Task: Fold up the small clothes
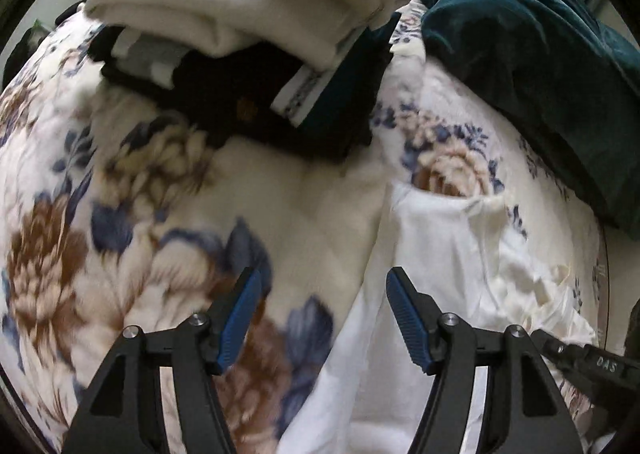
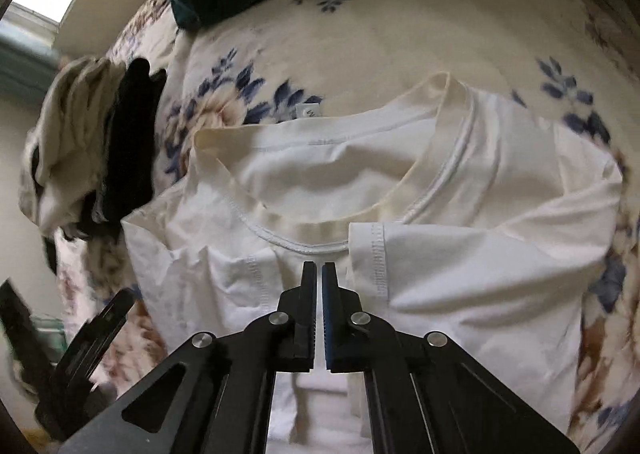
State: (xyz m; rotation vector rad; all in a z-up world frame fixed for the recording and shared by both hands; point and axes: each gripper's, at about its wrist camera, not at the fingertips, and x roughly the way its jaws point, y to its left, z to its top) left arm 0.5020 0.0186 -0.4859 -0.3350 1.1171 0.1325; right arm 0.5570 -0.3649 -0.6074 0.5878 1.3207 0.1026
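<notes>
nearby, folded clothes [image 1: 224, 54] crowd the shirt [image 2: 460, 254]; left tongs [image 1: 324, 318] released, right tongs [image 2: 319, 270] clenched empty.

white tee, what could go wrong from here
The right gripper is shut just below the tee's collar with no cloth plainly between its pads, so a pull may lift nothing. The folded-in sleeves look loose and could flop open. The left gripper hangs open beside the tee, steadying nothing.

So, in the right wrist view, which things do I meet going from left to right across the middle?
Stack of folded clothes → white T-shirt → floral blanket at the right edge.
</notes>
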